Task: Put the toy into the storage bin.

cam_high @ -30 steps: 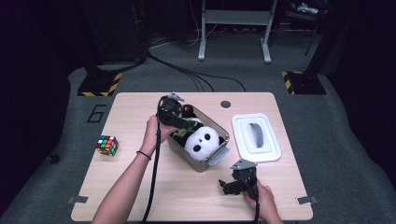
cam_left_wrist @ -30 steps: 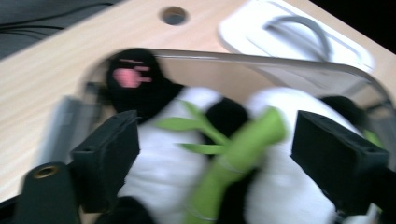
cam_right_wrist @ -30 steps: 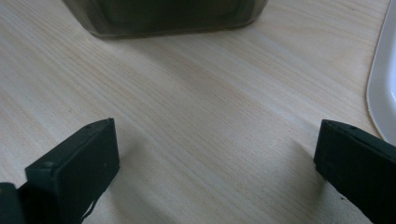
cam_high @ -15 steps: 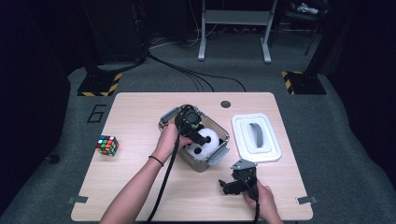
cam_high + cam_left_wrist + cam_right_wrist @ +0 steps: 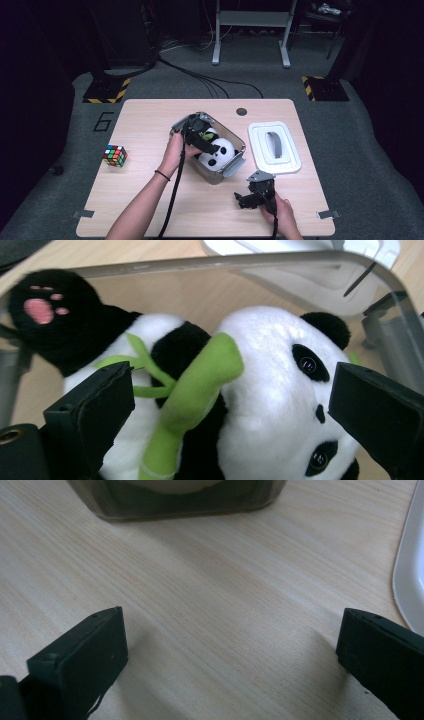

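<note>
A plush panda (image 5: 218, 153) (image 5: 270, 390) with a green bamboo stalk (image 5: 192, 395) lies inside a clear plastic box (image 5: 231, 165) (image 5: 215, 262) at the table's middle. My left gripper (image 5: 200, 141) (image 5: 232, 405) hangs open just above the panda, its jaws wide apart on either side of the bamboo and head. My right gripper (image 5: 250, 198) (image 5: 230, 650) rests open low over the bare wood near the front edge, a short way from the box (image 5: 175, 500).
The box's white lid (image 5: 275, 146) (image 5: 410, 565) lies to the right of the box. A Rubik's cube (image 5: 114, 155) sits near the table's left edge. Cables and a metal stand are on the floor beyond the table (image 5: 150, 200).
My left gripper has moved from the box's back left rim rightward and down into the box, over the panda. The right gripper has stayed put.
</note>
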Available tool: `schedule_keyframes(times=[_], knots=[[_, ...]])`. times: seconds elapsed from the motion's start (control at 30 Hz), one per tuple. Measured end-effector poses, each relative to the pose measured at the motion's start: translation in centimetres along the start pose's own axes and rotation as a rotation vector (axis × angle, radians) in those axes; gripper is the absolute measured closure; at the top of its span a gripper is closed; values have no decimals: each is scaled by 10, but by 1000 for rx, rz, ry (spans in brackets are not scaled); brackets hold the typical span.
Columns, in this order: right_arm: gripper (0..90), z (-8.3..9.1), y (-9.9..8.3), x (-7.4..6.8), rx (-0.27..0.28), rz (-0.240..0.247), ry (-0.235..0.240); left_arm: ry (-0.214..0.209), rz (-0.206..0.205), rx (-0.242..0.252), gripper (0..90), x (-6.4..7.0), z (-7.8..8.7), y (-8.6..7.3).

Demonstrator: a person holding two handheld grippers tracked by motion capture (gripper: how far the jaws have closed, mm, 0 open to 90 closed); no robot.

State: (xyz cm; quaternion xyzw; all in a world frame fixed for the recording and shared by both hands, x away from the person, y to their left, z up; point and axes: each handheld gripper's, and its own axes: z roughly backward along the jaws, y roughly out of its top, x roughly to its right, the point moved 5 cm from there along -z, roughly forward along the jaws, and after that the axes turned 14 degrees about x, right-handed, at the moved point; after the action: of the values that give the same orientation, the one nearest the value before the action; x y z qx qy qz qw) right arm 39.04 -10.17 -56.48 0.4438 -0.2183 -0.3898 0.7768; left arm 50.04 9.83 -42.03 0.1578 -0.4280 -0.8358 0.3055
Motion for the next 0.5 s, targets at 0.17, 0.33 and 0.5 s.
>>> schedule_keyframes(times=[0.17,0.33,0.5], knots=[[0,0,0,0,-2,7,4,9,20,41,29,-8,17,-1],[0,0,0,0,-4,11,9,27,20,73,13,-15,36,-5],[0,0,0,0,-4,10,8,51,28,108,3,-21,53,-11]])
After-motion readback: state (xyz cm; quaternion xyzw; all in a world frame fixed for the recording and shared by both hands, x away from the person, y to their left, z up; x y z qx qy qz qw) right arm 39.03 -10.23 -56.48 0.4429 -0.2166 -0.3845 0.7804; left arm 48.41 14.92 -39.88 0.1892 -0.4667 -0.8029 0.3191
